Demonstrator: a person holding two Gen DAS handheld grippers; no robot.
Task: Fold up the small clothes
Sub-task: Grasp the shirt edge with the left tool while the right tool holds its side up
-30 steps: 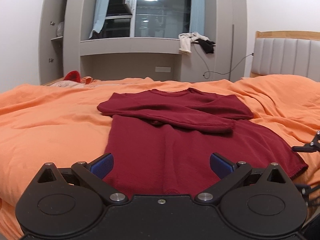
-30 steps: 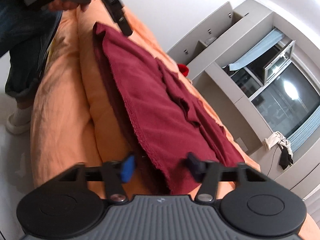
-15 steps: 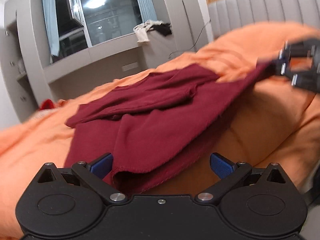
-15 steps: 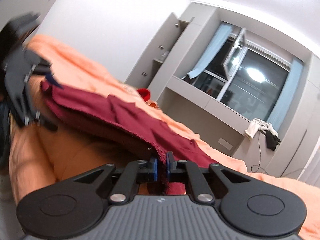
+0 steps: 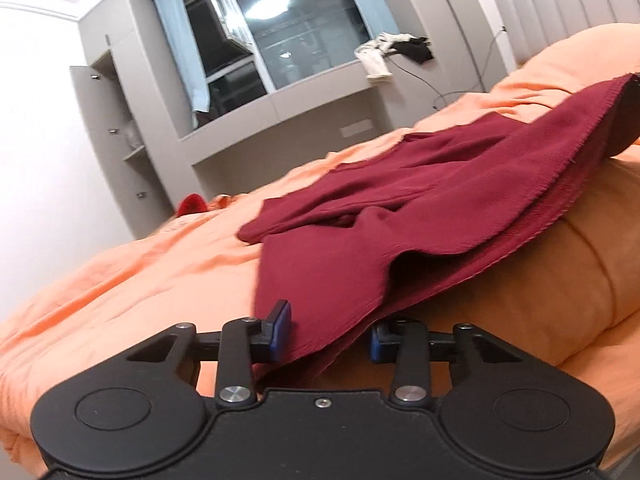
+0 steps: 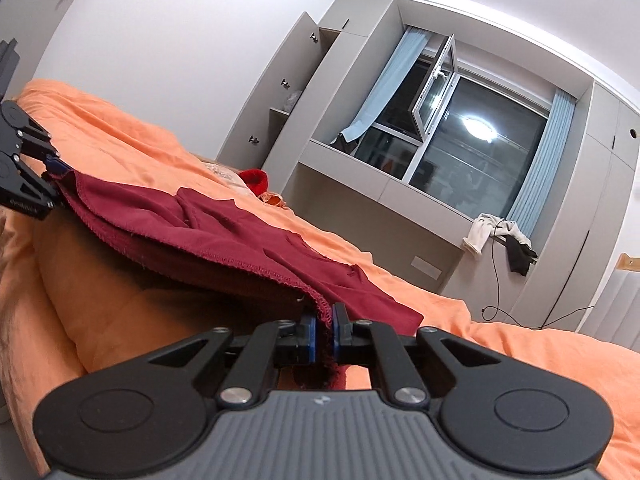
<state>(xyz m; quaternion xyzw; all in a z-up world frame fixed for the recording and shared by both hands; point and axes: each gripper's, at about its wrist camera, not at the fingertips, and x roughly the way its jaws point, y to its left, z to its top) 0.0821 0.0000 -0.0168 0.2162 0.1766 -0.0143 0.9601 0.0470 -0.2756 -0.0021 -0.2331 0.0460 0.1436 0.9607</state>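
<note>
A dark red sweater (image 5: 400,216) lies on the orange bed (image 5: 120,280), sleeves folded across its body. My left gripper (image 5: 326,334) is partly closed around the sweater's left hem corner, with a gap still between its blue pads. My right gripper (image 6: 323,334) is shut on the right hem corner of the sweater (image 6: 224,232) and holds it lifted off the bed. The hem hangs stretched between the two grippers. The left gripper also shows at the left edge of the right wrist view (image 6: 50,170).
Grey cupboards and a window (image 5: 280,36) stand behind the bed. A red item (image 5: 192,205) lies at the bed's far edge. Clothes (image 5: 392,52) hang on the ledge. A padded headboard (image 5: 580,4) is at the right.
My right gripper has shut on the right hem corner and lifted it. My left gripper has narrowed around the left hem corner. The hem has risen off the bed.
</note>
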